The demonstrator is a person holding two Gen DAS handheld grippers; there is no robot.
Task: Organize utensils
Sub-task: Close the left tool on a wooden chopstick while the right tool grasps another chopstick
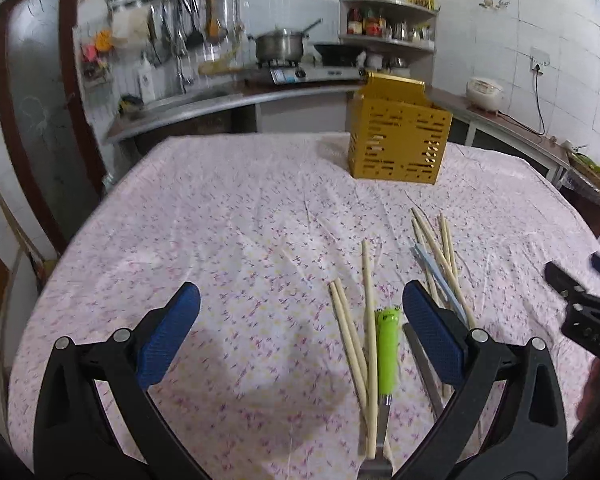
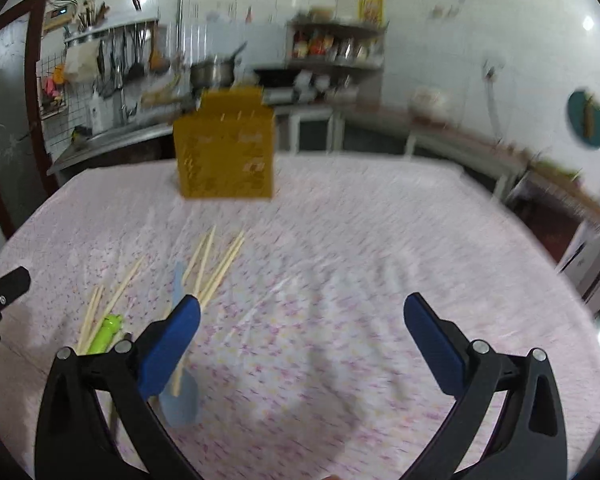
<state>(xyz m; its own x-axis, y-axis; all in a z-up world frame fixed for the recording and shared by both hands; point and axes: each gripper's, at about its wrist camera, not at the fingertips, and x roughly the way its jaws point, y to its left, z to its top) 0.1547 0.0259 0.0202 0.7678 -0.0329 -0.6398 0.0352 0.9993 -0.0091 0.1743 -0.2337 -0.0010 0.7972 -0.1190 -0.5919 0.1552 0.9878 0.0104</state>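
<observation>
The left gripper (image 1: 300, 332) stood with its jaws spread wide and nothing held. Between those jaws, toward the right finger, lay three wooden chopsticks (image 1: 366, 344) and a green-handled utensil (image 1: 388, 352) on the floral tablecloth (image 1: 220, 240). Beyond the right fingertip lay a second bundle of chopsticks (image 1: 440, 248) crossed by a pale blue utensil (image 1: 436, 272). A yellow slotted holder (image 1: 398, 136) stood upright well ahead of the jaws, slightly right.

The right gripper (image 2: 302, 330) was likewise fully open and empty, with bare cloth between its fingers. Its view was blurred. The blue spatula (image 2: 180, 396) and chopsticks (image 2: 216, 264) lay at and beyond its left finger; the holder (image 2: 226, 152) stood ahead, left of centre.
</observation>
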